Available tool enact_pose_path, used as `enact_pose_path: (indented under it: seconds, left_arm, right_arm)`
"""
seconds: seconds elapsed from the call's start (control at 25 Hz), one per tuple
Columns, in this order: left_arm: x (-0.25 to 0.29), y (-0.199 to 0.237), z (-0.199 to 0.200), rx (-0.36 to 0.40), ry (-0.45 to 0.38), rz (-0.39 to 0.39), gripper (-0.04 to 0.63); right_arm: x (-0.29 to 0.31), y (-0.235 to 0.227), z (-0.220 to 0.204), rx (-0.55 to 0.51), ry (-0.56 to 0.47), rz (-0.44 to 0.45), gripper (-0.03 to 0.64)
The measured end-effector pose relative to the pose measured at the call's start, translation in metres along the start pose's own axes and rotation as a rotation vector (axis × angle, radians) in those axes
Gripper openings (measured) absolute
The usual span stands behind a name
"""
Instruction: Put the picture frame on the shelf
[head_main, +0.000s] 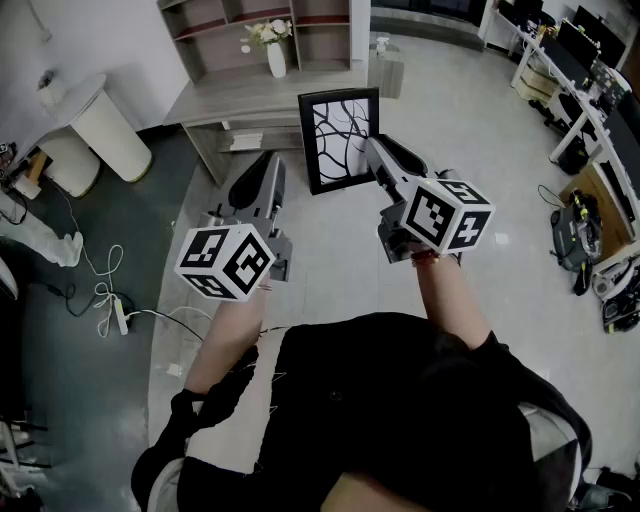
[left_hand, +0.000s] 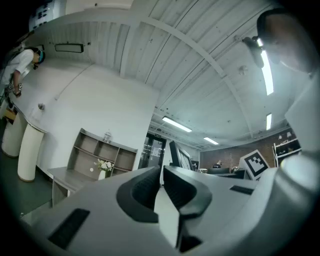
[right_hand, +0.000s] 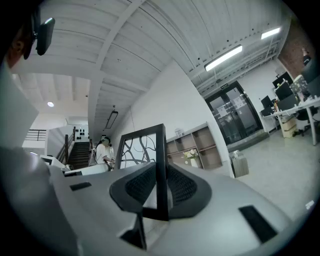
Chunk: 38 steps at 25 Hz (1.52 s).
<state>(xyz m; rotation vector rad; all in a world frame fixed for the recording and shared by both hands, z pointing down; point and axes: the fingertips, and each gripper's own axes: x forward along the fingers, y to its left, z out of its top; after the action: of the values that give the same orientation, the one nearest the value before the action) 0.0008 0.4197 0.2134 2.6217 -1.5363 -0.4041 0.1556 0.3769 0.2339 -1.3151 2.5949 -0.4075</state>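
A black picture frame (head_main: 339, 138) with a white branch pattern is held upright in the air by my right gripper (head_main: 378, 158), whose jaws are shut on the frame's right edge. In the right gripper view the frame (right_hand: 145, 160) stands between the ribbed pads (right_hand: 180, 185). My left gripper (head_main: 270, 182) hangs to the left of the frame with nothing in it, its jaws shut. The grey shelf unit (head_main: 250, 35) stands ahead on a low grey desk (head_main: 240, 100); it also shows as the shelf unit (left_hand: 102, 150) in the left gripper view and the shelf unit (right_hand: 195, 147) in the right gripper view.
A white vase with flowers (head_main: 274, 48) stands on the desk by the shelf. A white round table (head_main: 95, 120) is at the left, with cables and a power strip (head_main: 118, 318) on the floor. Office desks with monitors (head_main: 590, 70) line the right side. A person (right_hand: 104, 152) stands far off.
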Motion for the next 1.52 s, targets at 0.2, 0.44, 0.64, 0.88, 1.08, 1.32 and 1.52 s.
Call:
enact_pose_path:
  seconds: [0.2, 0.44, 0.64, 0.88, 1.08, 1.32, 1.52]
  left_arm:
    - [0.002, 0.004, 0.0, -0.001, -0.007, -0.001, 0.032]
    - [0.0, 0.009, -0.009, -0.015, -0.019, 0.014, 0.032]
    - [0.001, 0.017, -0.026, -0.05, 0.001, 0.042, 0.032]
    - [0.01, 0.027, -0.034, -0.083, 0.009, 0.065, 0.011]
    - [0.017, 0.034, -0.061, -0.102, 0.056, 0.05, 0.011]
    - [0.059, 0.078, -0.059, -0.11, 0.058, 0.049, 0.011]
    - [0.089, 0.105, -0.046, -0.101, 0.046, 0.014, 0.011]
  right_arm:
    - [0.003, -0.002, -0.001, -0.005, -0.004, -0.006, 0.08]
    - [0.004, -0.002, -0.001, -0.006, -0.022, 0.02, 0.081]
    - [0.014, -0.015, -0.014, 0.036, 0.016, 0.015, 0.08]
    - [0.024, -0.028, -0.025, 0.038, 0.055, 0.006, 0.081]
    - [0.034, -0.045, -0.047, 0.035, 0.093, -0.025, 0.077]
    - [0.087, -0.072, -0.046, 0.056, 0.101, -0.067, 0.077]
    - [0.123, -0.081, -0.038, 0.06, 0.085, -0.083, 0.077]
